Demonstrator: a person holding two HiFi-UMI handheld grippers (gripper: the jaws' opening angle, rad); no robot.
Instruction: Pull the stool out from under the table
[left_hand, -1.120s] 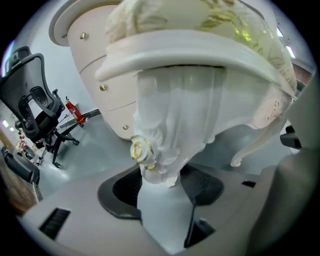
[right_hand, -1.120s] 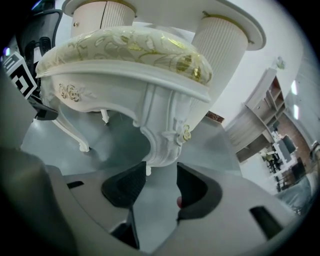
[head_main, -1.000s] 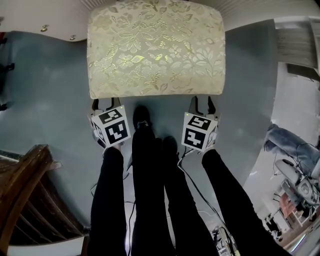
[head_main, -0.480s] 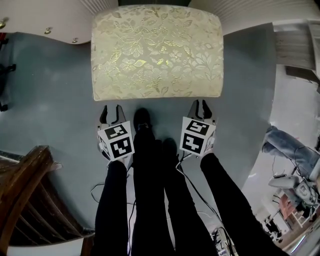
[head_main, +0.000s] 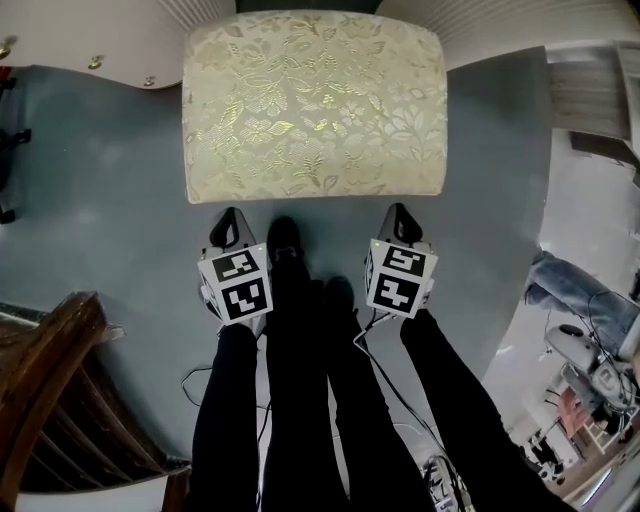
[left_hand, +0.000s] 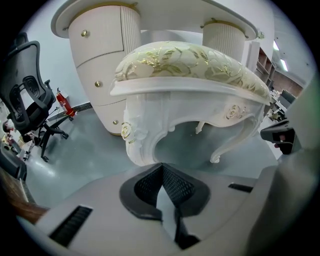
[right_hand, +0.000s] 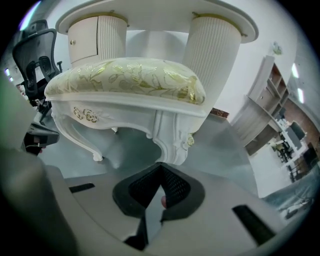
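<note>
my left gripper (head_main: 230, 215) and right gripper (head_main: 398, 210) have drawn back off the stool (head_main: 313, 100), jaws just closed on nothing (pads meeting). the stool stands just ahead of both tips, its far edge by the table (head_main: 70, 30).

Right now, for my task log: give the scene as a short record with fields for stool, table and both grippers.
stool: cushioned, gold-patterned; stands on the grey floor, almost wholly clear of the table
table: white, beyond the stool's far edge
left gripper: shut, empty, jaws just closed; short of the stool's near edge, not touching
right gripper: shut, empty, jaws just closed; also short of the near edge
task: stool looks pulled out; neither gripper holds it
</note>
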